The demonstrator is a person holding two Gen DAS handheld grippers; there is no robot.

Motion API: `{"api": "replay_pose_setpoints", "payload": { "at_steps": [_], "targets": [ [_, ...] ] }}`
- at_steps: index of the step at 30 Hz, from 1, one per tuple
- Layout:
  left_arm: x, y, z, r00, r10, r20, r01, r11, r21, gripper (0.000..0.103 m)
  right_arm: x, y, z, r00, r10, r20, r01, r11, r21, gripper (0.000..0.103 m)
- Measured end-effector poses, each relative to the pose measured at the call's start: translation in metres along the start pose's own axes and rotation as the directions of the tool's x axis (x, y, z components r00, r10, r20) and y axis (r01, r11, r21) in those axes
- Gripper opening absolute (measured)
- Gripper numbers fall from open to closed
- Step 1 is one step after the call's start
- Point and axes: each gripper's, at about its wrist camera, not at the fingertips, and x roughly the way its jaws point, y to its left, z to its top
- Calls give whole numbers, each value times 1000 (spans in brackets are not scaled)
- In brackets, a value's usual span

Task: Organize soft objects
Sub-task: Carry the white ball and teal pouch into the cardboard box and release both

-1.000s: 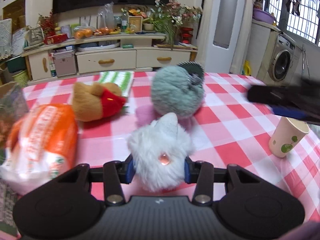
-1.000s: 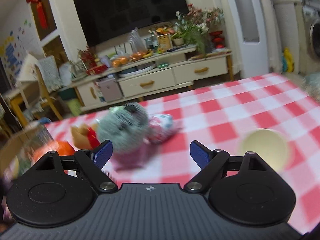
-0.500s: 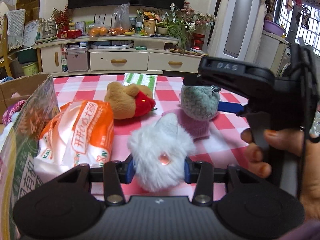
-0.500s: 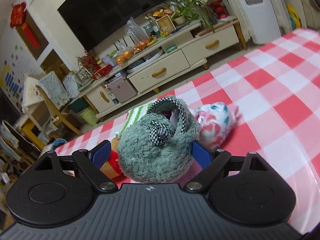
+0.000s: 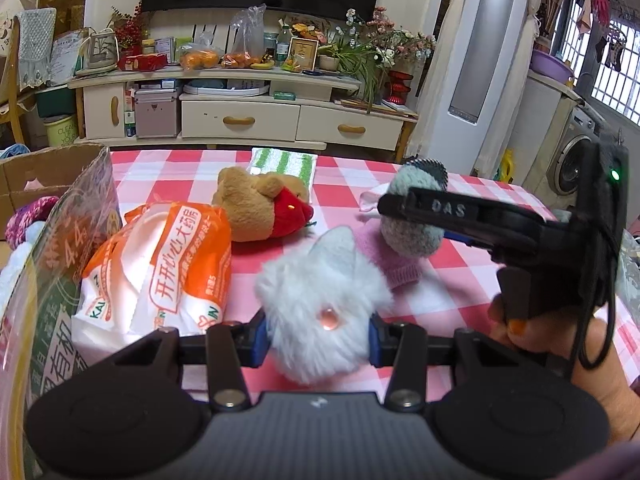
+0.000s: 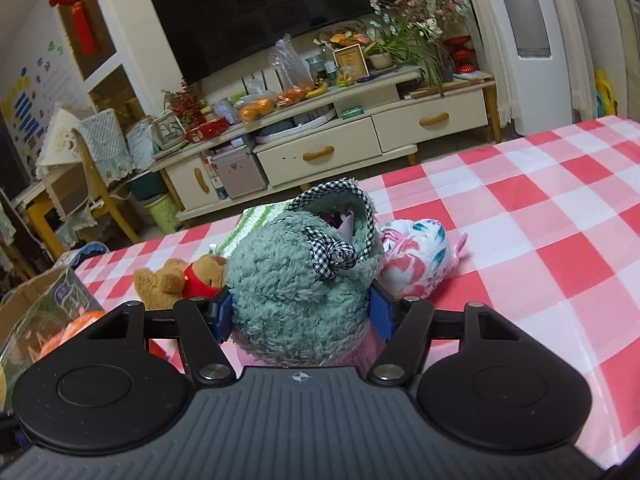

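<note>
My left gripper (image 5: 316, 334) is shut on a white fluffy toy (image 5: 322, 312) with a pink bead, held over the red checked table (image 5: 460, 264). My right gripper (image 6: 302, 316) is shut on a grey-green fuzzy slipper (image 6: 296, 284) with a checked bow, which rests on a pink soft item (image 5: 396, 258). In the left wrist view the right gripper (image 5: 412, 216) reaches in from the right, around the slipper (image 5: 410, 236). A brown plush bear with a red scarf (image 5: 260, 206) lies behind; it also shows in the right wrist view (image 6: 176, 282). A floral soft pouch (image 6: 416, 258) lies beside the slipper.
An orange and white package (image 5: 160, 272) lies at the left, next to a cardboard box (image 5: 48, 172) with soft items and a green bag (image 5: 52, 320). A green striped cloth (image 5: 284, 162) lies at the table's far edge. A TV cabinet (image 5: 240, 120) stands beyond.
My right gripper has moved in over the grey-green slipper and shut on it. The left gripper has kept its hold on the white toy and shifted a little left.
</note>
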Motion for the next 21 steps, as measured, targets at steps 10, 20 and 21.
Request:
{"api": "replay_pose_setpoints", "payload": {
  "at_steps": [10,20,21],
  "targets": [
    [-9,-5,-2,999,-40,10,40,999,0,44,-37,-8,-8,999,-38,-10,38,999,3,80],
    [-23,-5,-8,997,-77,20,77,997,-5,44,-73,-3,-31,996,-82,-22,81,996,-21,80],
    [-25,-5,-8,997,-80,22,80,997,-5,44,-76,-2,-34,996,-87,-25,86,996,-29,80]
  ]
}}
